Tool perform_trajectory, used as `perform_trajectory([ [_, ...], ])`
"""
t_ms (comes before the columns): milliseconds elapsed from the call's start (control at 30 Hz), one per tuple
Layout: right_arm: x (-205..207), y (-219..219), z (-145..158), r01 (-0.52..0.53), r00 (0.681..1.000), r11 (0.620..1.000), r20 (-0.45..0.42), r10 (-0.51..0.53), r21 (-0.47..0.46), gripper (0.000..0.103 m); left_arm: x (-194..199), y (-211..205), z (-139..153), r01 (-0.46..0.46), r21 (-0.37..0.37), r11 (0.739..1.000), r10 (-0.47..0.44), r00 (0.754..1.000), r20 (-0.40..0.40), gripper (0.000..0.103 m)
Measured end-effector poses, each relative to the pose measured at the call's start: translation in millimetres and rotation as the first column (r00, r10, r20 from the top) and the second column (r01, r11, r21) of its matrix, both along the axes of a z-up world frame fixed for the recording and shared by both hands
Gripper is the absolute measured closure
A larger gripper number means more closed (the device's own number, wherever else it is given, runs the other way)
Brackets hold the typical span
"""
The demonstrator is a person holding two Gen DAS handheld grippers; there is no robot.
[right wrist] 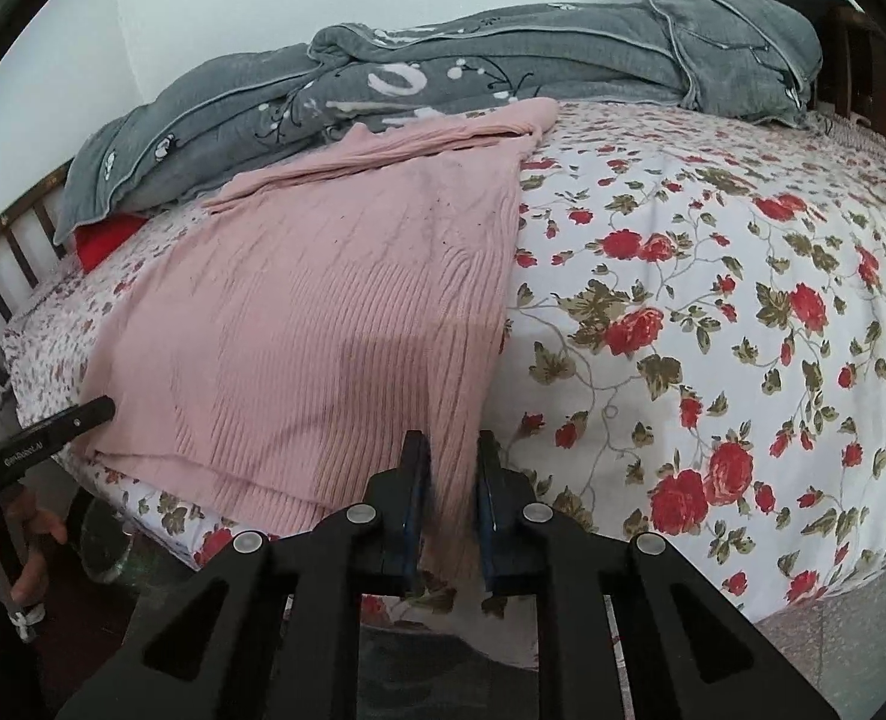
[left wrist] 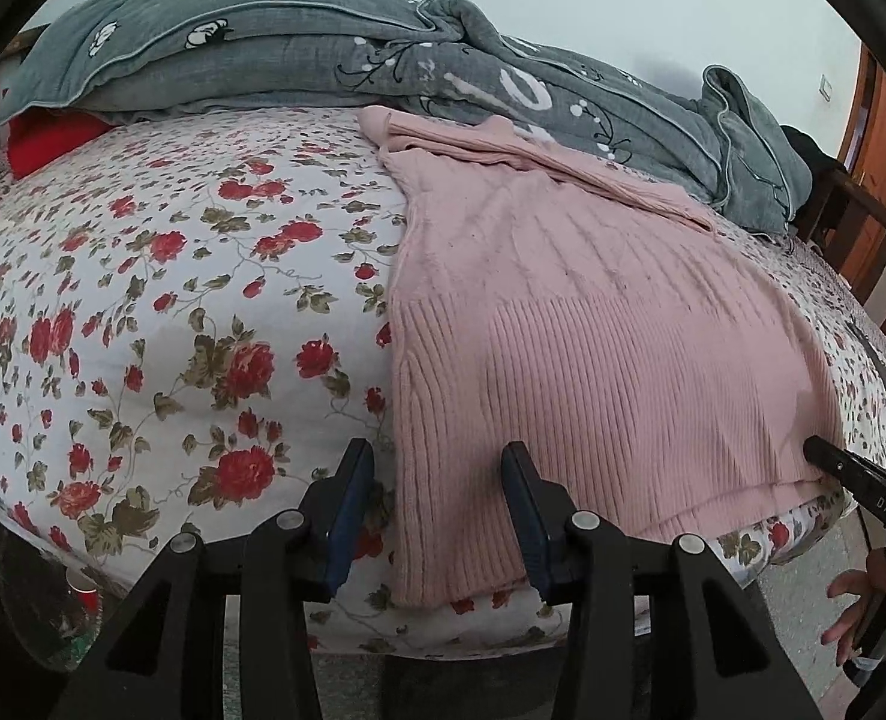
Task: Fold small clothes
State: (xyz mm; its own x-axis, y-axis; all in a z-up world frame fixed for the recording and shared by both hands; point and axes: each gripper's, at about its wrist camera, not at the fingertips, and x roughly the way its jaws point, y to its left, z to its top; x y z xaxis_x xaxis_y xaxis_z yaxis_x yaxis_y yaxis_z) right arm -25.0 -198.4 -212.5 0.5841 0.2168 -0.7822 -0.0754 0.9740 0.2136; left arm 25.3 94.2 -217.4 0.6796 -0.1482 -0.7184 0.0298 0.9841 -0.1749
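Floral bedsheet carries a pink sweater, its hem straddled by the parted left gripper and clamped by the right gripper.

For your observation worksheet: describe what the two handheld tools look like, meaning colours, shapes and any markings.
Both the left tool and the right tool are black, with angular cut-out linkage arms, round silver pivot pins and flat blue pads. White lettering runs along each tool's body, seen from the other tool's camera.
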Motion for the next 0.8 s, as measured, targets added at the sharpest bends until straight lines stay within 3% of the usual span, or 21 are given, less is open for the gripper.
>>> perform_trajectory([
  [300,1.6,-2.1,-0.1,0.002,1.0,1.0,-0.015,-0.002,0.022,0.087,-3.6,4.4,0.7,-0.002,-0.038,0.999,0.002,1.0,0.008,0.061],
  [800,-0.6,7.2,0.4,-0.009,1.0,0.999,-0.002,0.009,-0.041,0.086,-6.8,-0.4,-1.1,0.006,-0.008,1.0,-0.006,0.999,0.047,0.061],
])
